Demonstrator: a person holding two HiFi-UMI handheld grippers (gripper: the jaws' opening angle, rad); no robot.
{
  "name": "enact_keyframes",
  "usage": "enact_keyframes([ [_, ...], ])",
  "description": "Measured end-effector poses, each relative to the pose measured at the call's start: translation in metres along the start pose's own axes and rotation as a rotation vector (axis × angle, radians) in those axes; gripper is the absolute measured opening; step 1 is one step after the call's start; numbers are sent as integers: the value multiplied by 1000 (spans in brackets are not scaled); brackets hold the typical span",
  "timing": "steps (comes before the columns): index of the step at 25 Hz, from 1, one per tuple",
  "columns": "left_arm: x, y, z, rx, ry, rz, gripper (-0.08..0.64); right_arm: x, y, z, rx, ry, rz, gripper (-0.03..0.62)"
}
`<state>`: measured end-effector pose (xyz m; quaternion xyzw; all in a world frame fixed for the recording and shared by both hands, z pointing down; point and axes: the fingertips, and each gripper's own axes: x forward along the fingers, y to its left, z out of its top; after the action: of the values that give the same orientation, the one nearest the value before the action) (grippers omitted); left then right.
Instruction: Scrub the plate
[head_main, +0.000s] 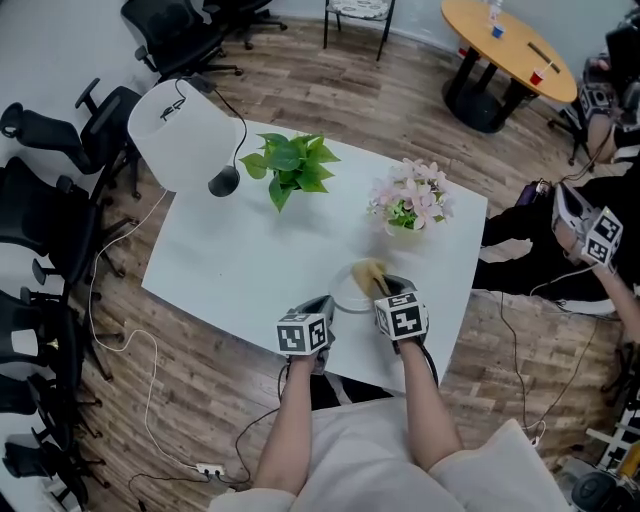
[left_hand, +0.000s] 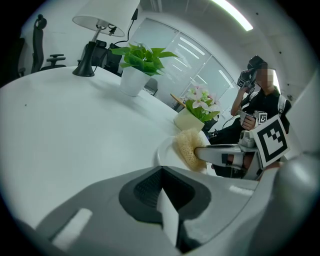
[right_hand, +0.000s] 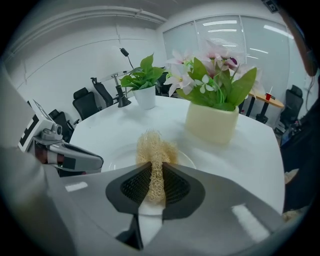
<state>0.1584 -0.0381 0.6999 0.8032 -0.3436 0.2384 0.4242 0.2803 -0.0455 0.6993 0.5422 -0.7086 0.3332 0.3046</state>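
Note:
A white plate (head_main: 348, 293) lies near the front edge of the white table (head_main: 230, 260). My left gripper (head_main: 318, 318) sits at the plate's left side. In the left gripper view the left gripper (left_hand: 161, 192) is shut on a thin white edge that looks like the plate (left_hand: 164, 152) rim. My right gripper (head_main: 392, 295) is shut on a tan loofah sponge (head_main: 368, 273). In the right gripper view the right gripper (right_hand: 156, 172) pinches the sponge (right_hand: 156, 147), which stands over the plate (right_hand: 112, 160). The sponge (left_hand: 189, 147) rests on the plate's far part.
Behind the plate stand a cream pot of pink flowers (head_main: 410, 205), a green potted plant (head_main: 293, 165) and a white lamp (head_main: 190, 130) with a cable. A person (head_main: 590, 230) sits to the right. Office chairs (head_main: 60, 140) line the left side.

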Motion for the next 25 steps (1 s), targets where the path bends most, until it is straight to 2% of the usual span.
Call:
enact_keyframes([
  [6, 1, 1, -1, 8, 1, 13, 0, 4, 16, -1, -9, 16, 19, 80],
  [12, 5, 0, -5, -9, 12, -9, 0, 9, 44, -4, -57, 46, 64, 80],
  [19, 5, 1, -6, 1, 11, 4, 0, 10, 63, -6, -35, 88, 122, 80],
  [22, 6, 3, -4, 5, 4, 18, 0, 9, 71, 0, -44, 78, 131, 81],
  [25, 1, -1, -7, 26, 5, -13, 0, -3, 76, 9, -19, 23, 93, 81],
])
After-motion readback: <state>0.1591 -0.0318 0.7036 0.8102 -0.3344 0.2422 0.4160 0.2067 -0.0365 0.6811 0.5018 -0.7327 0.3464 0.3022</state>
